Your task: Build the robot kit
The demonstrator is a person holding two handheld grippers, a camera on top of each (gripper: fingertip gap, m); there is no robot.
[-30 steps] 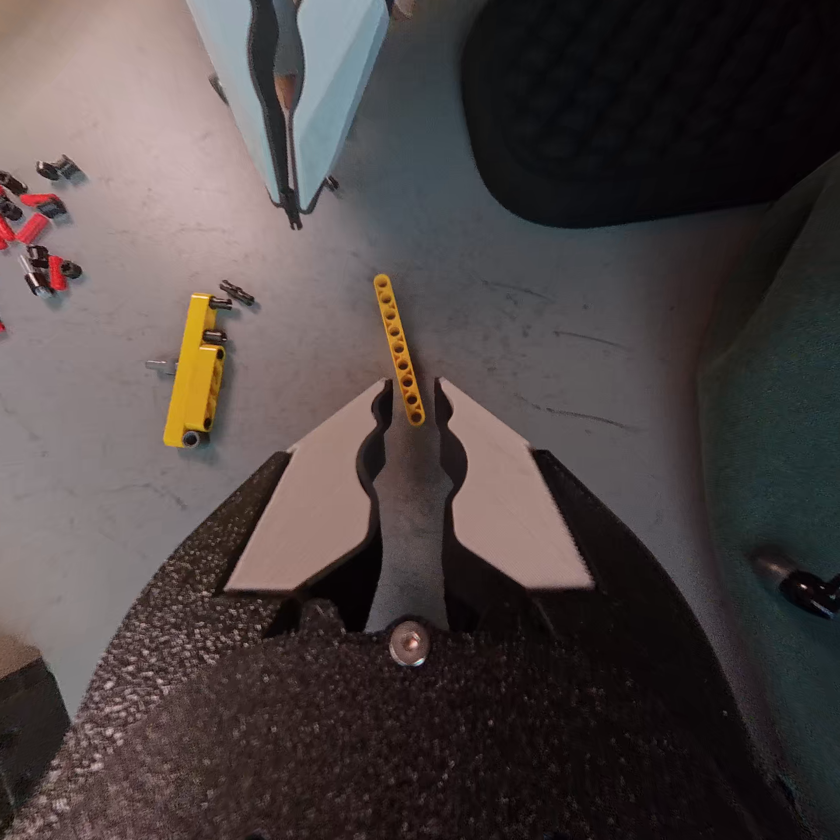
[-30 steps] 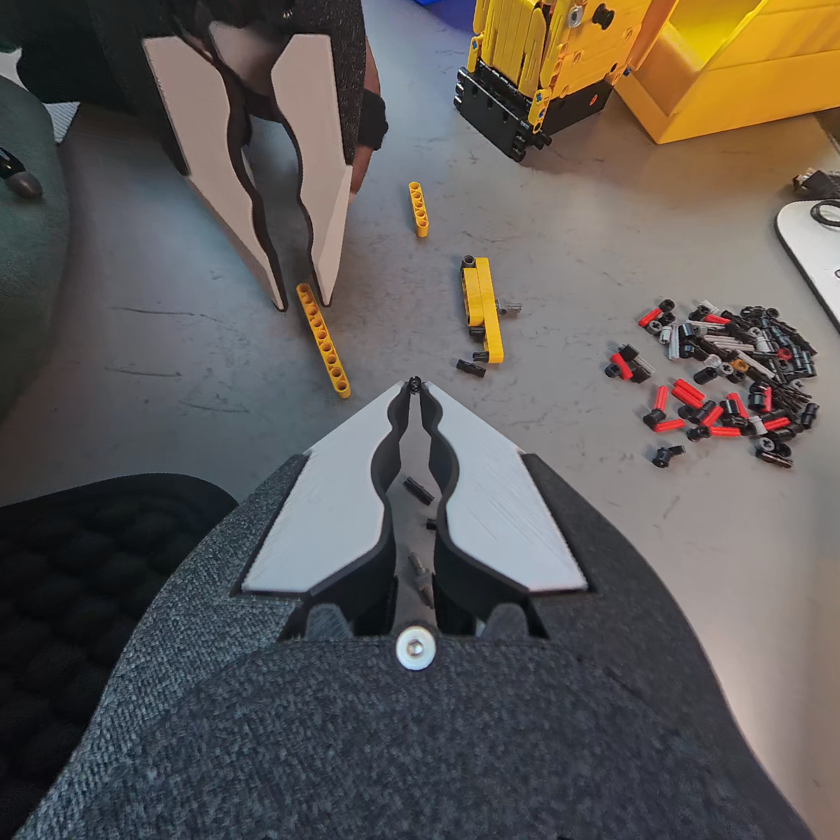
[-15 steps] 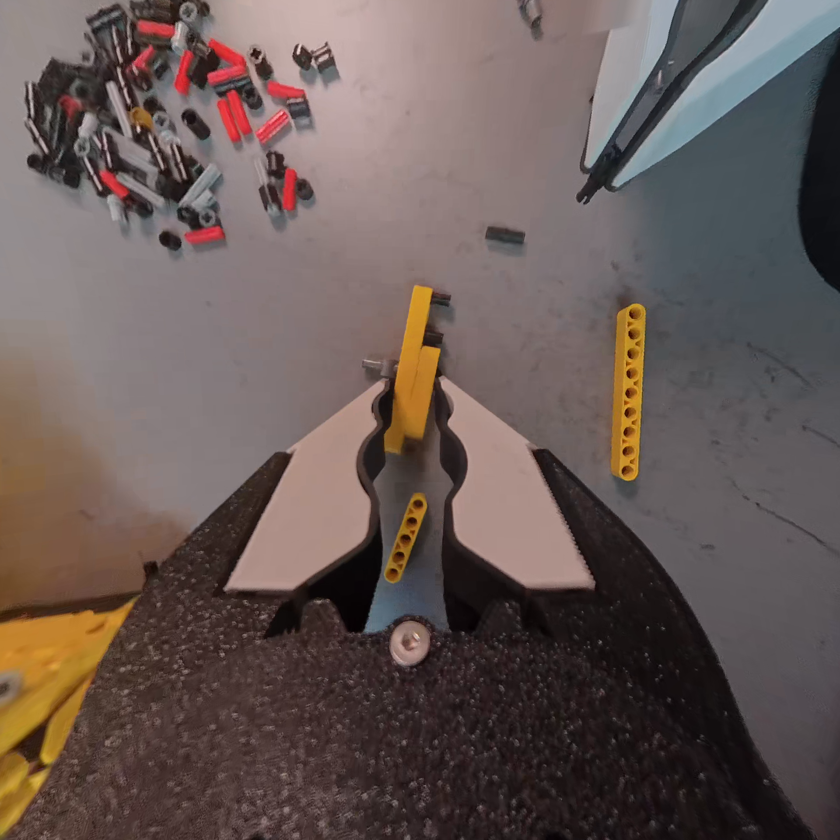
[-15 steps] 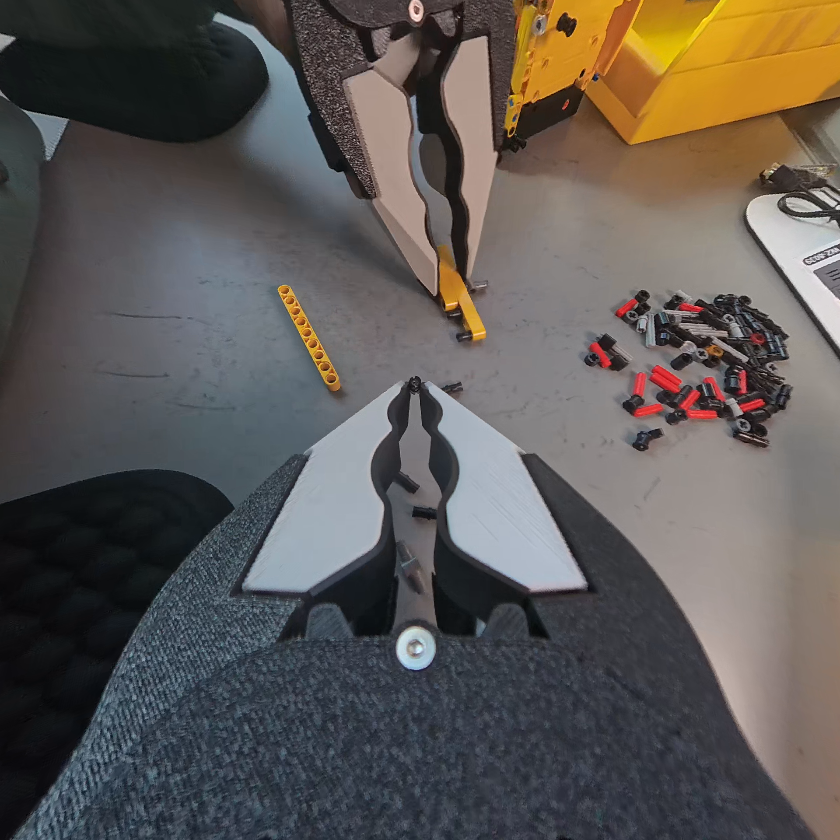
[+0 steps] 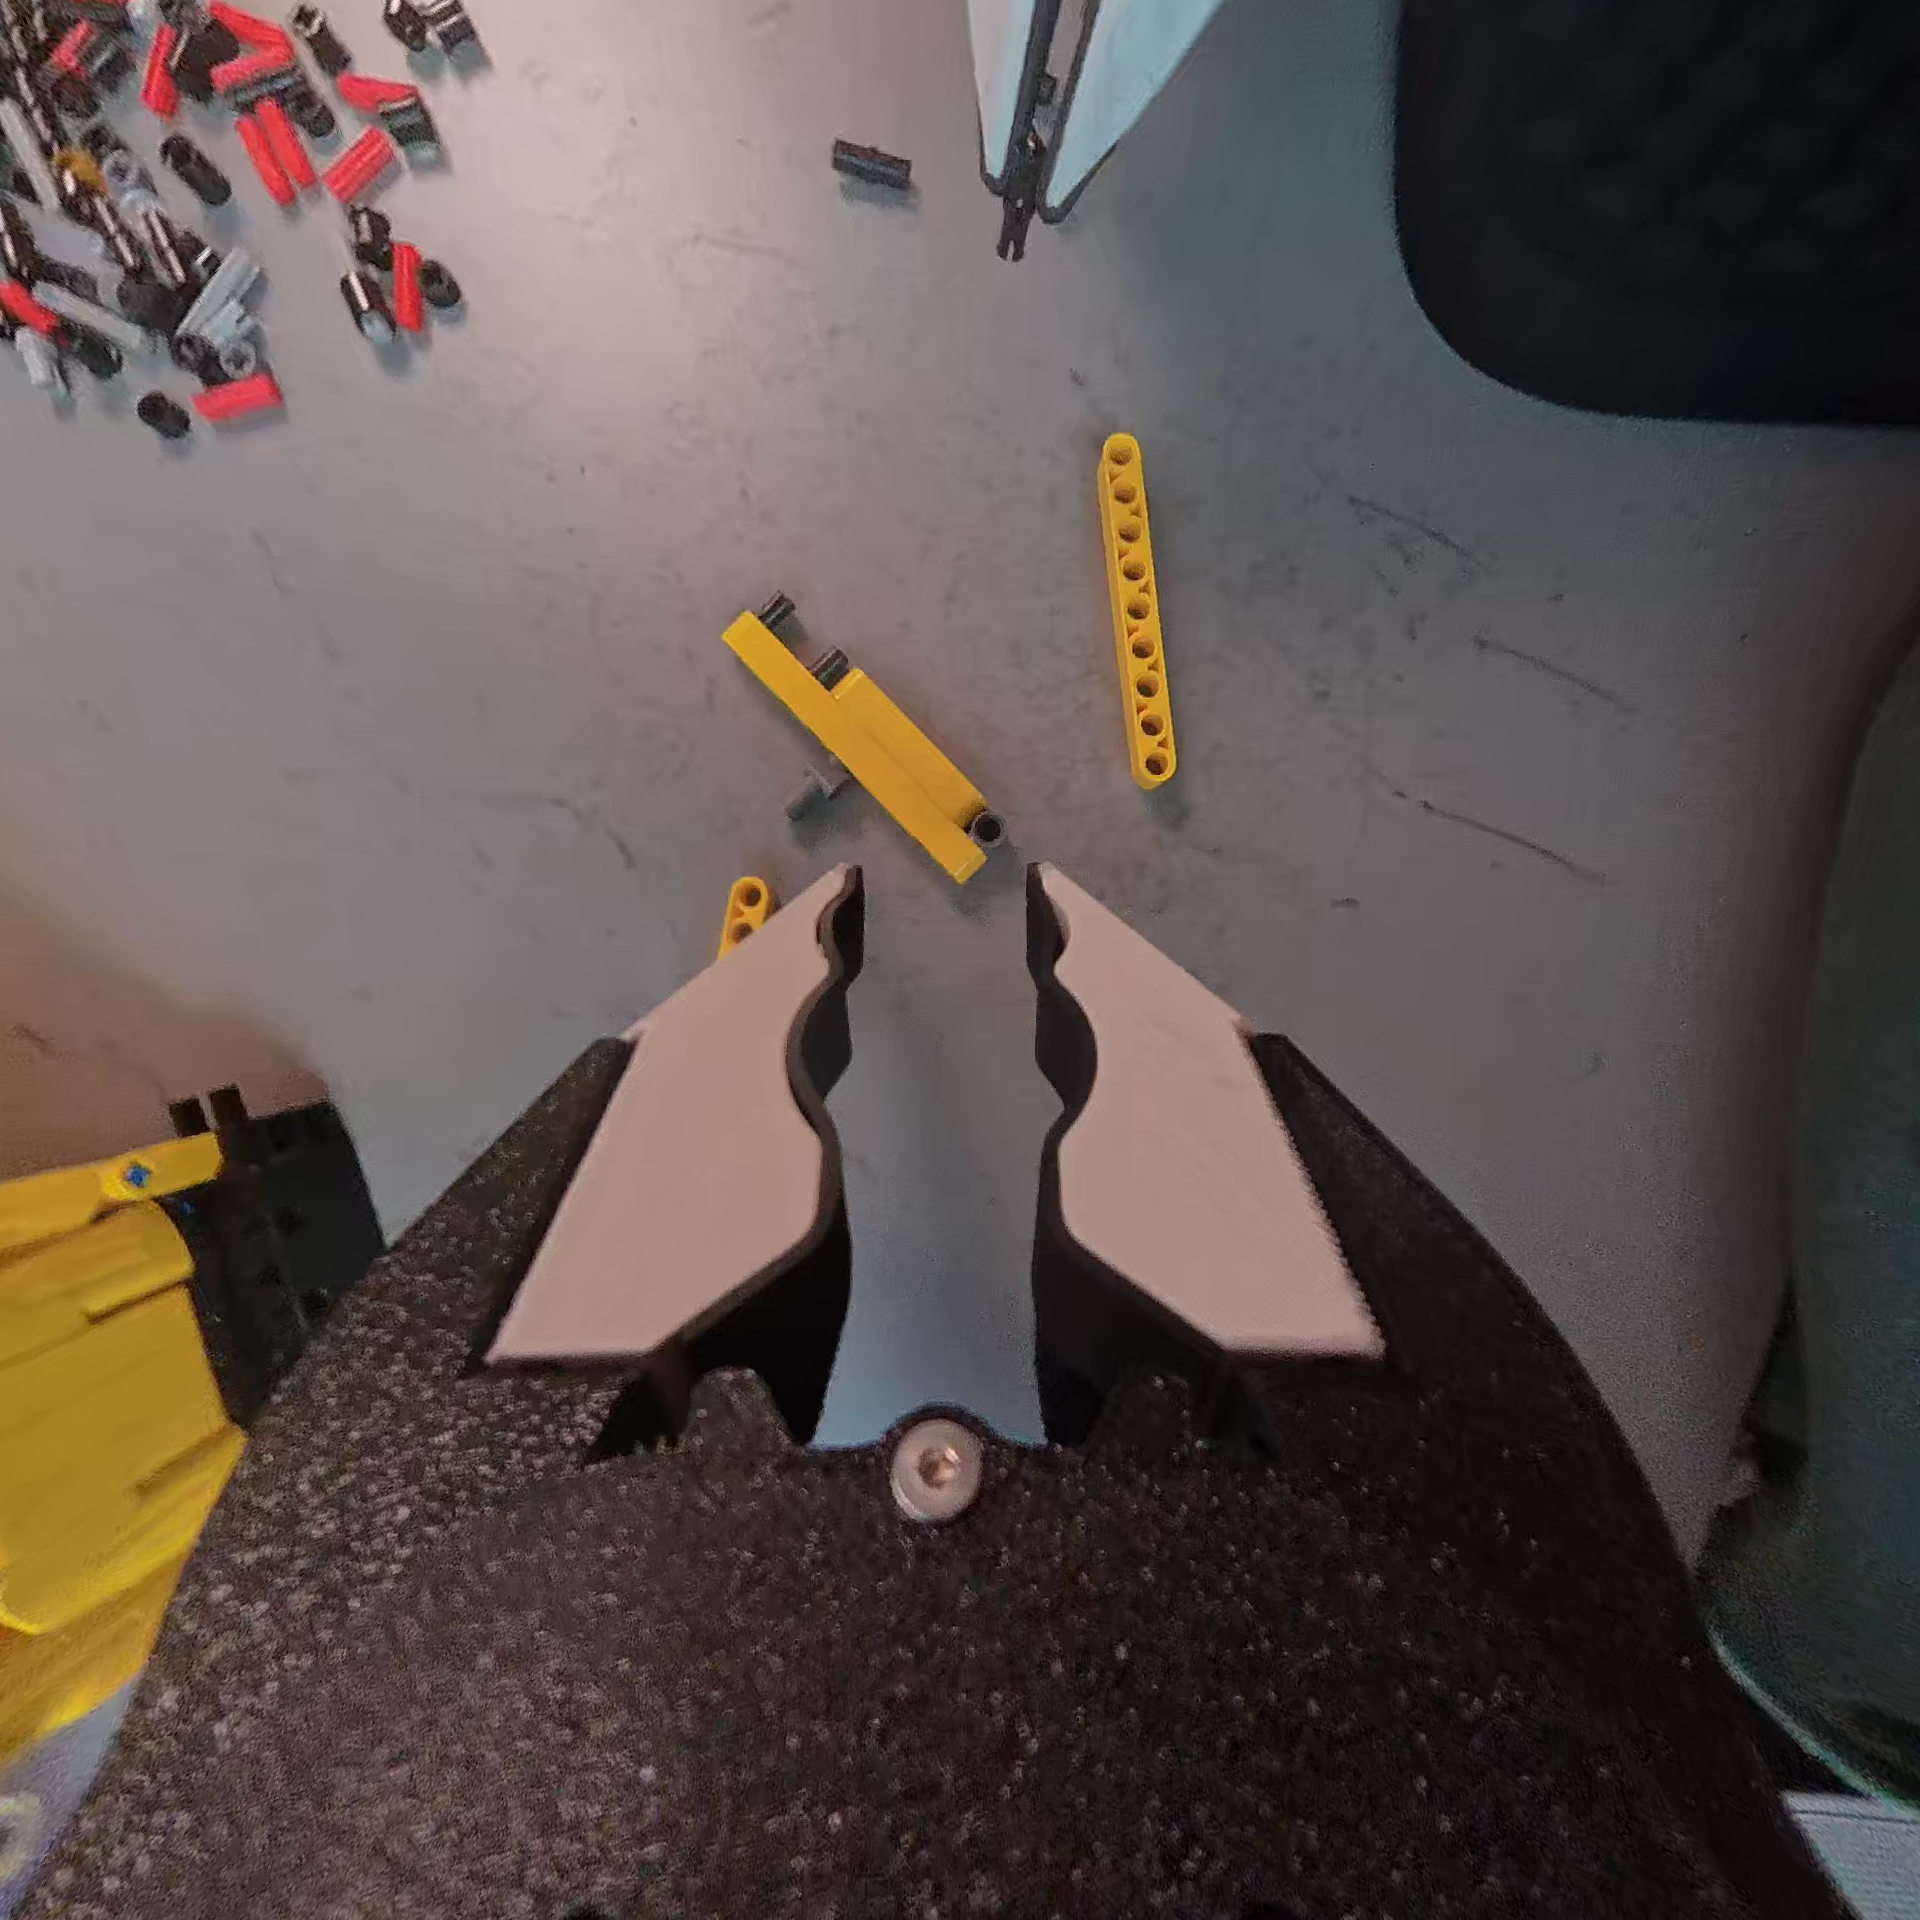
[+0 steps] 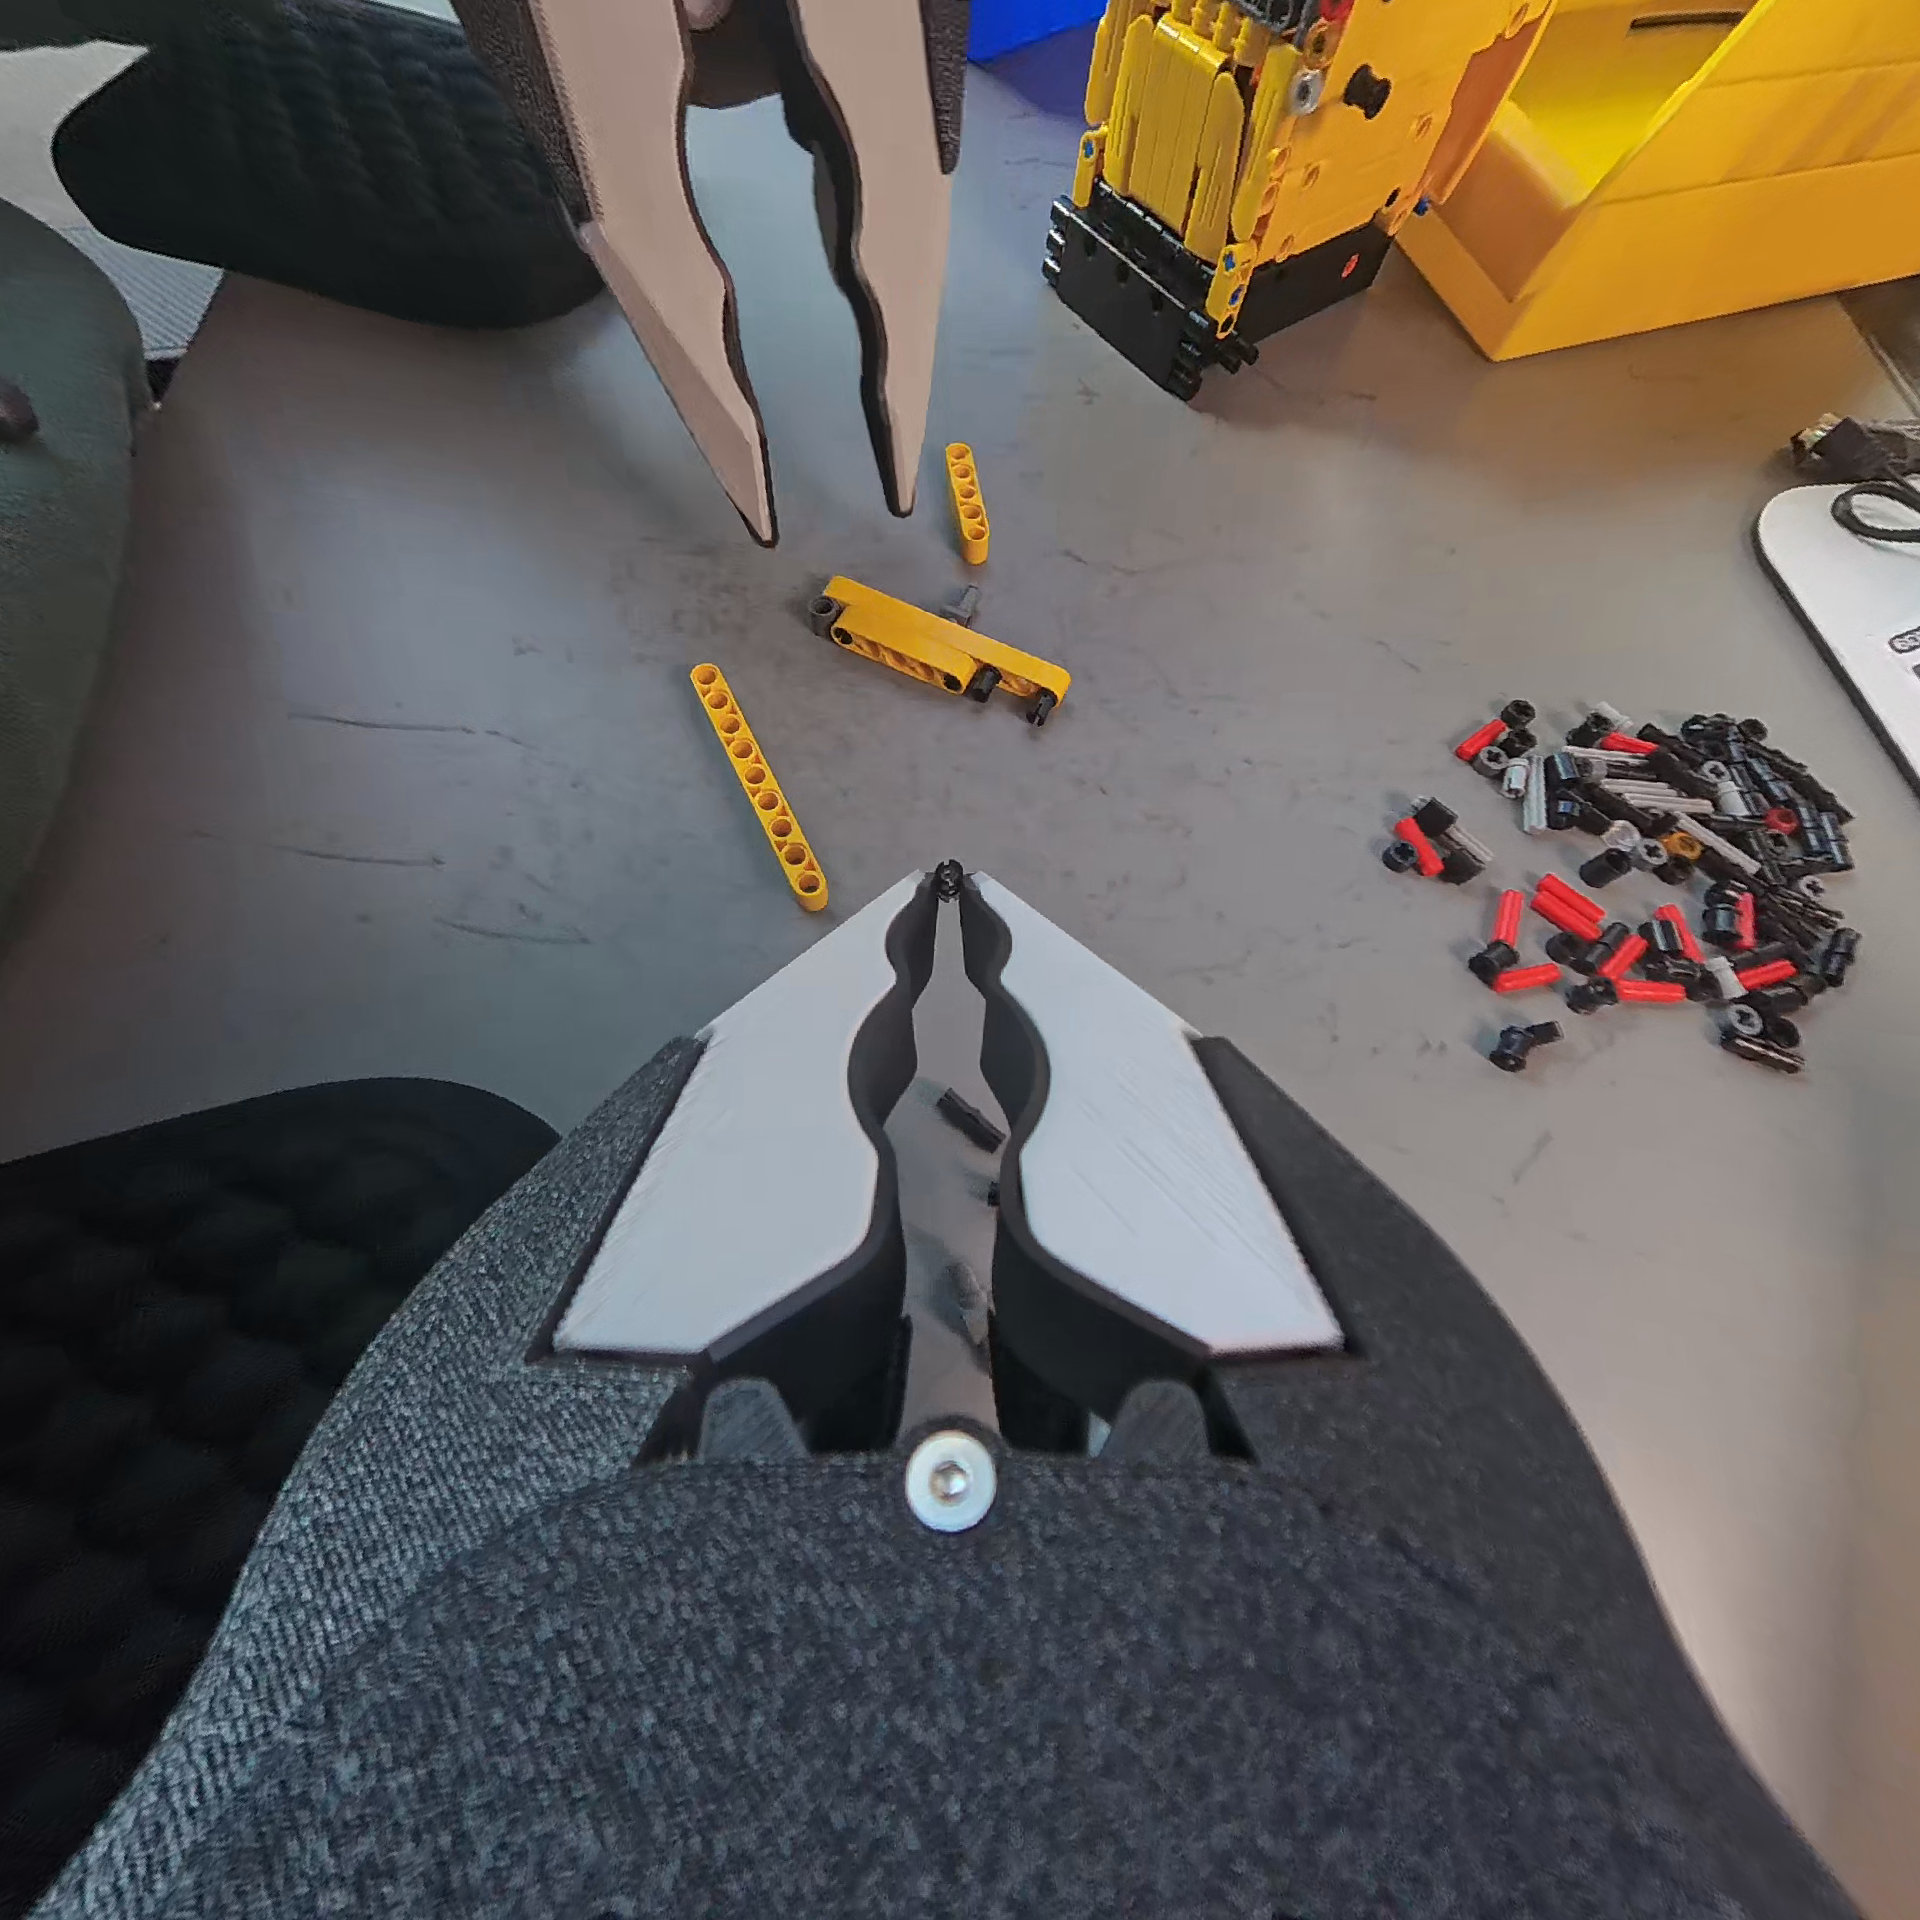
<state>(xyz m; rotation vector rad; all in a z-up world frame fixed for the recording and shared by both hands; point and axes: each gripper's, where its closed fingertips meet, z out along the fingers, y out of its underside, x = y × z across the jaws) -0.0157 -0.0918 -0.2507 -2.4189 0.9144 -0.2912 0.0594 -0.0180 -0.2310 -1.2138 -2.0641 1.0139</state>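
left tongs spread over the yellow assembly, right tongs pinching a black pin

the left tongs (image 5: pixel 943 883) hang with their jaws apart and nothing between them, just above the grey counter (image 5: pixel 520 675). nearest to their tips lies a yellow beam assembly (image 5: pixel 857 743), two beams joined, with black pins sticking out at one end and a small grey pin at its side; it lies flat and slantwise, close to the tips but not touching them. a short yellow beam (image 5: pixel 746 912) peeps out from beside the left finger. a long yellow beam (image 5: pixel 1137 608) with a row of holes lies apart to the other side.

the right tongs (image 6: pixel 948 881) are closed on a small black pin (image 6: pixel 947 879), held at the very tips. the long beam's end lies just beside those tips on the counter. another loose black pin (image 6: pixel 971 1120) shows on the counter through the gap behind the tips.

toward the right edge of the counter sits a pile of red, black and grey pins (image 6: pixel 1662 883). at the far edge stand a yellow and black built model (image 6: pixel 1226 208) and a yellow box (image 6: pixel 1662 208). a black cushion (image 6: pixel 312 156) lies at the far left.
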